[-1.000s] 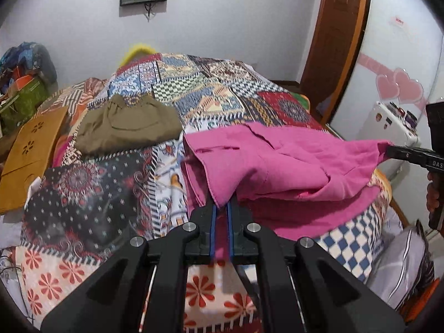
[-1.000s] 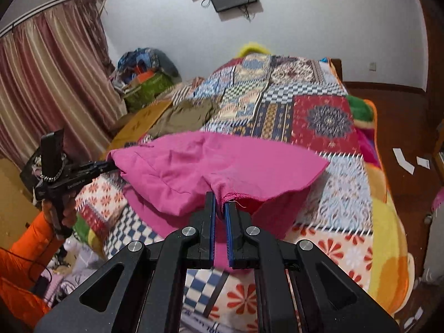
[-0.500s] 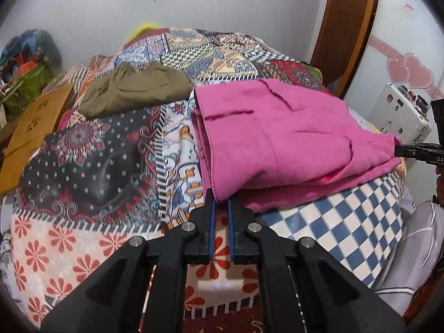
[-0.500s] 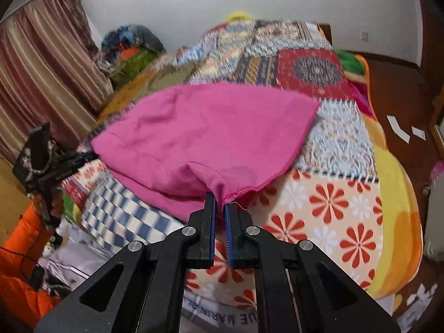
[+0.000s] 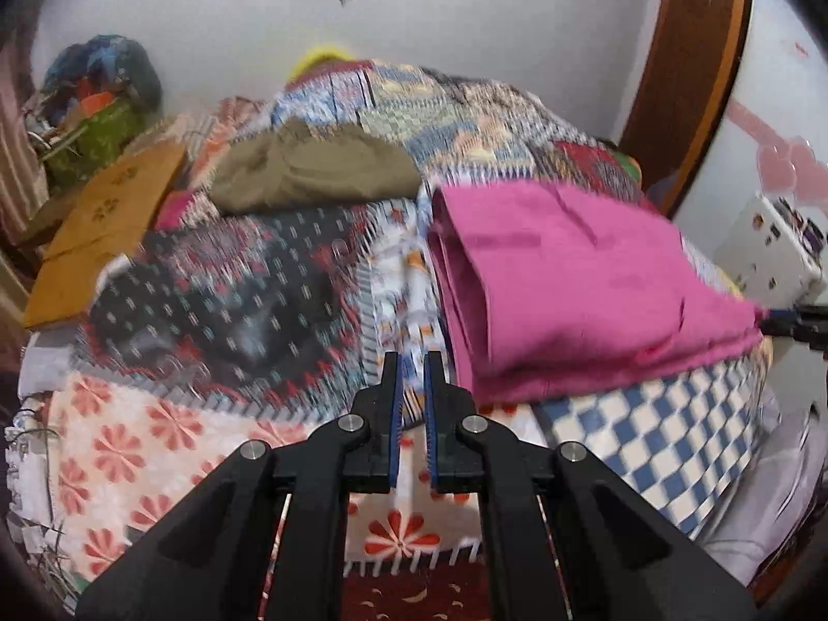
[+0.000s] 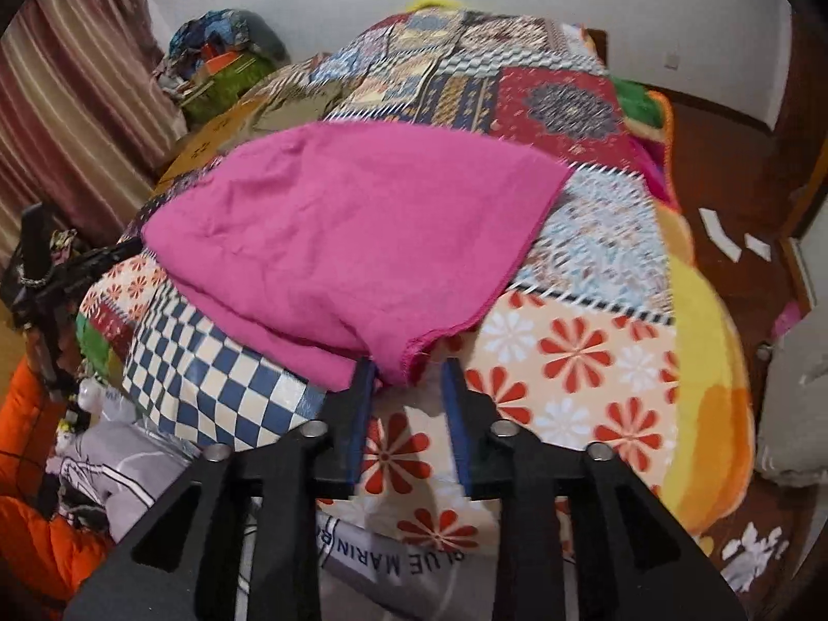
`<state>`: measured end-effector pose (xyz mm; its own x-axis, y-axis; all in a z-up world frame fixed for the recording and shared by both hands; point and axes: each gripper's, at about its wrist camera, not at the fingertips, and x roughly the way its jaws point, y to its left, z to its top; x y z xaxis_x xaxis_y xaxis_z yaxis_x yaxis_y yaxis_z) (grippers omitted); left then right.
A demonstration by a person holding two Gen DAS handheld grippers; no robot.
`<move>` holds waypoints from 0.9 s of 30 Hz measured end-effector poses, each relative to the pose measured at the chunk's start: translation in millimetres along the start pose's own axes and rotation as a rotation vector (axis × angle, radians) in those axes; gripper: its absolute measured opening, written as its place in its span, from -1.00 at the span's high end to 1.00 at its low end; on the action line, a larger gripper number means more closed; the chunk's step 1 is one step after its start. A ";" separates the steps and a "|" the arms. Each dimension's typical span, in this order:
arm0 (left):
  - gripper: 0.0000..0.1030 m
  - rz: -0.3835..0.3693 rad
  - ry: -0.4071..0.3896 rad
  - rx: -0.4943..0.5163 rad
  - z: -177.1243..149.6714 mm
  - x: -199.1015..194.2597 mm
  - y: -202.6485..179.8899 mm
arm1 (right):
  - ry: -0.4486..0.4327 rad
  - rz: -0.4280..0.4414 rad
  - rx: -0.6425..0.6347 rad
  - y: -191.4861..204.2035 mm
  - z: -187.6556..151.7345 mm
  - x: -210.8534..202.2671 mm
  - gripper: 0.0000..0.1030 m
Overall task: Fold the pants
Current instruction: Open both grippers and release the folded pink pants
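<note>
The pink pants [image 5: 574, 284] lie folded in layers on the patchwork bedspread [image 5: 233, 300], near the bed's front edge. My left gripper [image 5: 412, 362] sits just left of the fold's corner, its jaws slightly apart with nothing between them. In the right wrist view the pants [image 6: 352, 238] lie flat, and my right gripper [image 6: 406, 370] is open with the hem corner lying loose between its fingers. The right gripper's tip also shows at the pants' far corner in the left wrist view [image 5: 792, 318].
Folded olive pants [image 5: 310, 171] lie further back on the bed. A brown cardboard panel [image 5: 103, 227] leans at the bed's left side. A white appliance [image 5: 771, 253] and a wooden door frame [image 5: 688, 77] stand on the right. Bags and clutter [image 6: 222, 67] sit by the curtain.
Both grippers lowered the pink pants onto the bed and let go. The right jaws opened wide; the left gripper opened slightly and shifted left off the cloth.
</note>
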<state>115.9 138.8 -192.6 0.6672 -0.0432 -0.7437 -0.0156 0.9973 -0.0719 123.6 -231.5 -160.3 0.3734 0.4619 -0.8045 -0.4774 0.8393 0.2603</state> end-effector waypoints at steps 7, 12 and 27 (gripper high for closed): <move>0.05 0.009 -0.097 0.034 48.5 -15.1 -33.2 | -0.152 0.026 -0.036 19.0 34.0 -25.2 0.23; 0.05 -0.070 -0.057 0.087 55.0 3.2 -76.7 | -0.165 0.106 -0.104 50.4 50.6 -3.7 0.23; 0.11 -0.083 0.142 0.027 5.3 54.4 -66.9 | 0.069 0.155 -0.090 30.1 16.3 65.9 0.24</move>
<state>157.2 70.1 -224.7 0.5533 -0.1315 -0.8225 0.0569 0.9911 -0.1202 146.8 -171.2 -196.8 0.2355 0.5604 -0.7940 -0.5951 0.7291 0.3380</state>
